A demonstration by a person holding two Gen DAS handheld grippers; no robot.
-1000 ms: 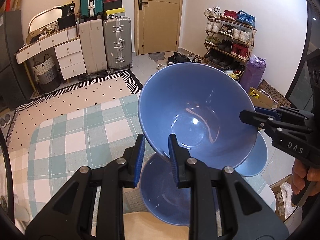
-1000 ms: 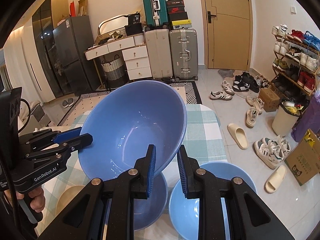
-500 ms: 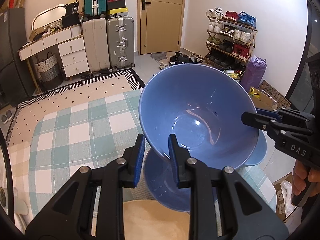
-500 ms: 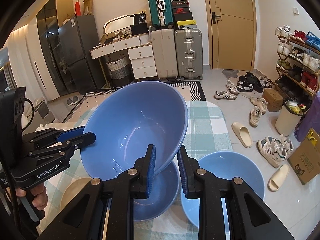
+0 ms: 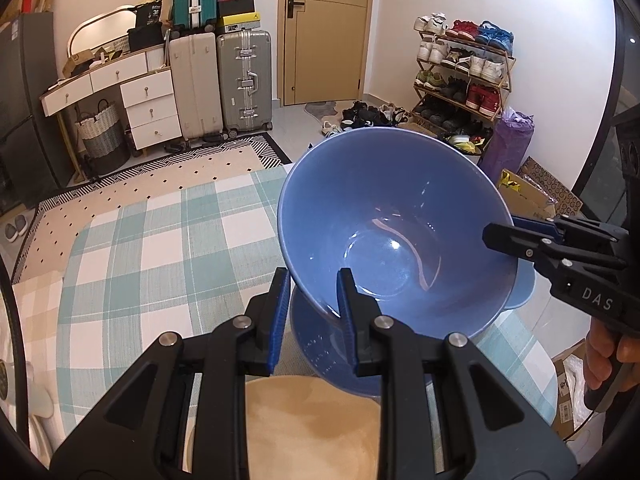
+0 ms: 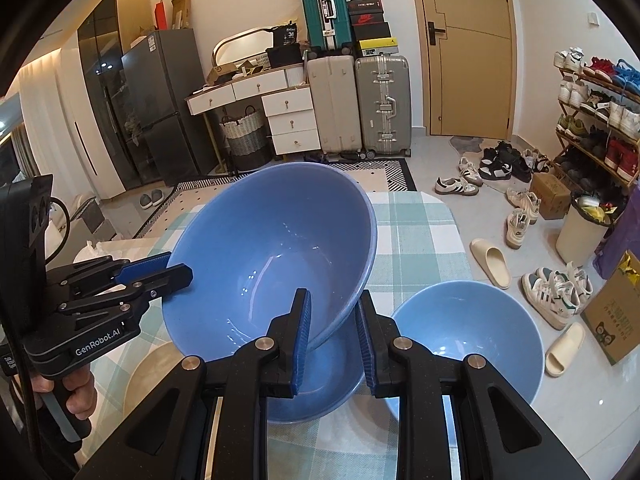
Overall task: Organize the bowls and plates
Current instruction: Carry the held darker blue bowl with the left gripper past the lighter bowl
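Both grippers hold one large blue bowl [image 5: 396, 232] by opposite rims, above the table. My left gripper [image 5: 310, 300] is shut on its near rim; it shows in the right wrist view [image 6: 160, 272] at the bowl's left rim. My right gripper [image 6: 332, 320] is shut on the bowl [image 6: 272, 256] too, and appears in the left wrist view [image 5: 504, 236]. A second blue bowl [image 6: 320, 392] sits on the table right below the held one. A third blue bowl [image 6: 472, 340] stands to its right. A beige plate [image 5: 312, 428] lies at the near edge.
The table [image 5: 160, 248] has a green and white checked cloth. Past it are suitcases [image 5: 244, 84], white drawers [image 5: 148, 108], a shoe rack [image 5: 464, 76], loose shoes [image 6: 520, 224] on the floor and a cardboard box [image 6: 616, 320] to the right.
The held bowl has come down a little toward the bowl beneath it. Both grippers have kept their grip on its rims.
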